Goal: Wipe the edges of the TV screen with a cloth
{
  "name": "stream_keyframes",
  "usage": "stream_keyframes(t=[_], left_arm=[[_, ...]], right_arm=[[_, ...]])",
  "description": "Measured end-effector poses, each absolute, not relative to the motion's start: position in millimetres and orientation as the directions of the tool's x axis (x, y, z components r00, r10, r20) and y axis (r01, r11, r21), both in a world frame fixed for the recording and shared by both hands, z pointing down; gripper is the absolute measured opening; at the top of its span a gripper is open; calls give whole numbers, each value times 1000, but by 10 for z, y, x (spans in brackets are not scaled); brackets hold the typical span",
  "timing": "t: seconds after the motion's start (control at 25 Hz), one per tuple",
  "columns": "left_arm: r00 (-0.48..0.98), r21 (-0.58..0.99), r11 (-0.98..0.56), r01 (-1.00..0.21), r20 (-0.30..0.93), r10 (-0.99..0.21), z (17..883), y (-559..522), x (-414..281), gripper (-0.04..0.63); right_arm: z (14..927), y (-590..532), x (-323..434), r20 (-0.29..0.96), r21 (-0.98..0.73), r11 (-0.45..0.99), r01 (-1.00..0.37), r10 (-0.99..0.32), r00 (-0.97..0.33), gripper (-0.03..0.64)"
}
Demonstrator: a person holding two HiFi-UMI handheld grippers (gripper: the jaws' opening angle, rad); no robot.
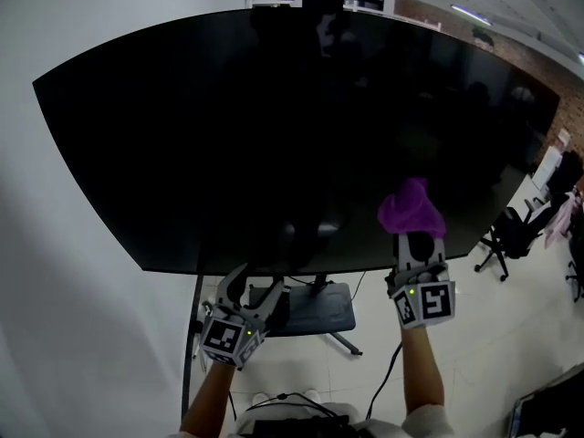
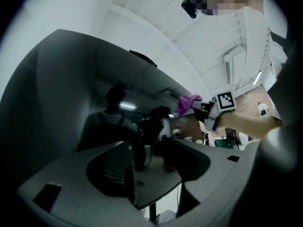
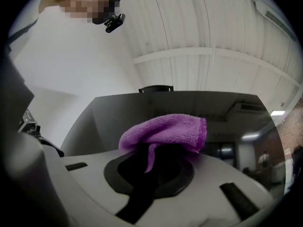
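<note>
1. Being clamped between the closed jaws of the right gripper (image 1: 418, 243), the purple cloth (image 1: 411, 210) is held up at the lower right of the TV screen (image 1: 274, 135), just above its bottom edge; contact with the glass cannot be confirmed.
2. The left gripper (image 1: 257, 286) is held below the screen's bottom edge at lower left, with its jaws spread wide and nothing between them.
3. Only a small bunch of cloth is shown past the jaw tips in the right gripper view, so the hard tips could be dragged along the bezel and the panel scratched if the gripper were tilted too far.
4. The cloth could be pulled out of the grip if it were snagged at a corner of the frame.
5. The screen is carried on a stand (image 1: 319, 310), and it is judged that the set could be rocked by too firm a push near an edge.
6. The panel is dark, glossy and reflective. A white floor (image 1: 493, 336), an office chair (image 1: 506, 235) at right and a brick wall (image 1: 547, 62) at upper right are seen.
</note>
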State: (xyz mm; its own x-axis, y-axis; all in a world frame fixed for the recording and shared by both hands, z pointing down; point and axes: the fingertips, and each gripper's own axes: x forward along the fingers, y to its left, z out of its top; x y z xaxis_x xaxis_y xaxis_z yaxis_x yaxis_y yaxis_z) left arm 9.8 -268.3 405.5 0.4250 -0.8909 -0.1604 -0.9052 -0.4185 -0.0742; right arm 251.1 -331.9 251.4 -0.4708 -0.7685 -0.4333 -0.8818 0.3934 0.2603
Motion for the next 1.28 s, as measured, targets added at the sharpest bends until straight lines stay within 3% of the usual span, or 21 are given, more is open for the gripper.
stream_keyframes(t=[0.28, 0.48, 0.76, 1.28], left_arm=[[294, -40, -291, -956, -165, -942, 4427, -2426, -301, 262], [270, 2, -272, -962, -127, -954, 4688, -2397, -415, 262], [272, 2, -275, -961, -132, -953, 4689, -2383, -372, 261], [280, 12, -283, -959, -118, -953, 4812, -2322, -365, 256]], right_arm=[[4153, -3289, 2106, -236, -75, 515, -854, -841, -486, 44], [4705, -3187, 1731, -154, 9, 548, -836, -826, -543, 41], [4815, -3035, 1525, -101, 53, 574, -817, -811, -577, 40], [5113, -3007, 1593, -49, -21, 550, -835, -834, -549, 38]])
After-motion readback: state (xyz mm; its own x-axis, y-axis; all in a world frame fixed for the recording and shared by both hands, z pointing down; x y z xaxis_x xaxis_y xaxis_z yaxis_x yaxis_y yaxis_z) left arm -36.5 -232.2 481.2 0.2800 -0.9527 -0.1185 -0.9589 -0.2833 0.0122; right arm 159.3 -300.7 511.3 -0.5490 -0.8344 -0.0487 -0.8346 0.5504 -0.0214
